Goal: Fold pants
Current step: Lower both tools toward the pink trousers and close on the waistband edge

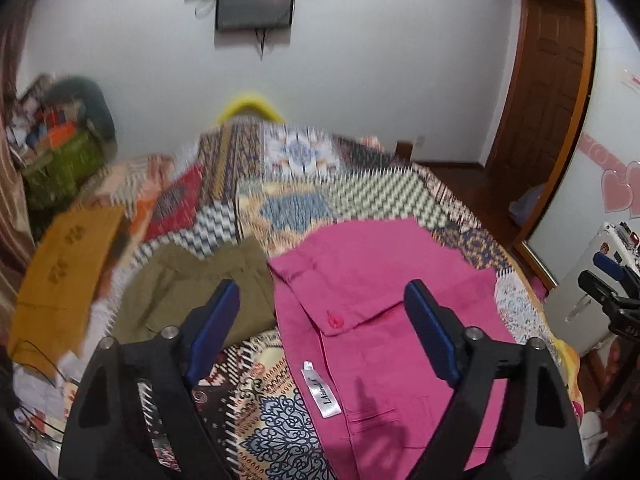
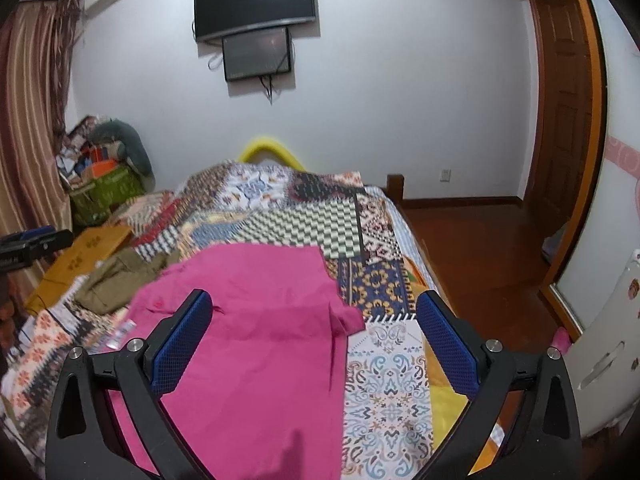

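Note:
Bright pink pants lie spread on a patchwork quilt, with a pink button and a white label showing at the near end. My left gripper hovers above this end, open, nothing between its blue pads. In the right wrist view the pink pants fill the near middle of the bed. My right gripper is open above their right edge and holds nothing. Whether either gripper touches the cloth cannot be told.
An olive garment and a mustard one lie left of the pants. A green basket of clutter stands at the far left. The bed's right edge drops to a wooden floor, with a white cabinet near right.

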{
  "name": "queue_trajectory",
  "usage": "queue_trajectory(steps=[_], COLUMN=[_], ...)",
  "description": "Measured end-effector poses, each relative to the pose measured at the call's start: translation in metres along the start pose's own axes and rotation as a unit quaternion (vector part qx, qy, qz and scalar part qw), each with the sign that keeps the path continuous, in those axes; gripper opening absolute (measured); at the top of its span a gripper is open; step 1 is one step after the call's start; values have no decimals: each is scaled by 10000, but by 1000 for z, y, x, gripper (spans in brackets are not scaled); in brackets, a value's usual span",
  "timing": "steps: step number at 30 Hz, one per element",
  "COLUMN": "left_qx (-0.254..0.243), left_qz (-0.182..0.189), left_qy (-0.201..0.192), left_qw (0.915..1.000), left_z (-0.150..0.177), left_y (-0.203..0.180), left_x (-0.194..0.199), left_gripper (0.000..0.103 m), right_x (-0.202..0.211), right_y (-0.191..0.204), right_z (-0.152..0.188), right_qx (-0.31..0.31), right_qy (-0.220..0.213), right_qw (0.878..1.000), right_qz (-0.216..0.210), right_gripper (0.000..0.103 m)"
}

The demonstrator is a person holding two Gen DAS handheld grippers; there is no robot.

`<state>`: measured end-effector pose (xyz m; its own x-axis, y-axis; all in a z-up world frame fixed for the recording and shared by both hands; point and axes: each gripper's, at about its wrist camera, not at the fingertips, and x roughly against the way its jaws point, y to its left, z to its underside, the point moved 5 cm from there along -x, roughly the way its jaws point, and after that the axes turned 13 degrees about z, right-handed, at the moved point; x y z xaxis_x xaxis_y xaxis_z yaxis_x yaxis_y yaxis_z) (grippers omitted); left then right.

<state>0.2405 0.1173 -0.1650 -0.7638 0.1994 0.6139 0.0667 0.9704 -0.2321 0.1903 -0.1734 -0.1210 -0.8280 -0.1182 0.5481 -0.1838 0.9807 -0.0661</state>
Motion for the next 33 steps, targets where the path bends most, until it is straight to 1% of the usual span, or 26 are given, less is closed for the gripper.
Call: queue_trajectory(steps=[3,5,7,9,11,12,13,17,24,27,28,29,31,33], left_qx=[94,107,139,166,211,259,296,407,370,372,380,391,434,436], left_qz=[-13,-15,45,87,131,160,187,328,495,502,517,535,583,666], left_qy=[299,460,626,776,919,1011,1071,1343,1603,1658,1658,1659,1650,1636], left_qw=[9995,9989,9979,9968,9955,9944,9936,9896,9851,9842,9841,9839,9836,9833], left_z=[9,16,24,31,38,42,46,62,78,81,82,83,83,82], left_y=[12,18,21,22,25,26,26,27,20,20,21,21,21,20], left_x=[-25,-41,-57,-70,-81,-87,-92,-108,-119,-123,-124,-125,-126,-126], left_gripper=[73,70,69,63,60,57,56,49,49,48,47,41,36,25], right_x=[-22,-34,-46,-57,-70,-76,-81,-99,-119,-128,-131,-134,-138,-142], right_y=[-1,-2,-3,-4,-4,-3,-3,-2,6,8,10,10,13,14], right_z=[7,13,18,25,32,34,38,49,58,59,60,61,65,67], right_qx=[1,-2,10,25,19,20,20,0,132,125,132,139,131,73], right_qy=[223,376,511,646,827,901,996,1257,1491,1599,1640,1680,1852,1960], right_qw=[9997,9993,9987,9979,9965,9959,9949,9915,9878,9857,9850,9842,9798,9764], right_qz=[-28,-24,-33,-43,-85,-123,-168,-328,-425,-507,-524,-549,-741,-908], right_gripper=[92,89,82,81,75,69,65,63,63,63,61,58,36,28])
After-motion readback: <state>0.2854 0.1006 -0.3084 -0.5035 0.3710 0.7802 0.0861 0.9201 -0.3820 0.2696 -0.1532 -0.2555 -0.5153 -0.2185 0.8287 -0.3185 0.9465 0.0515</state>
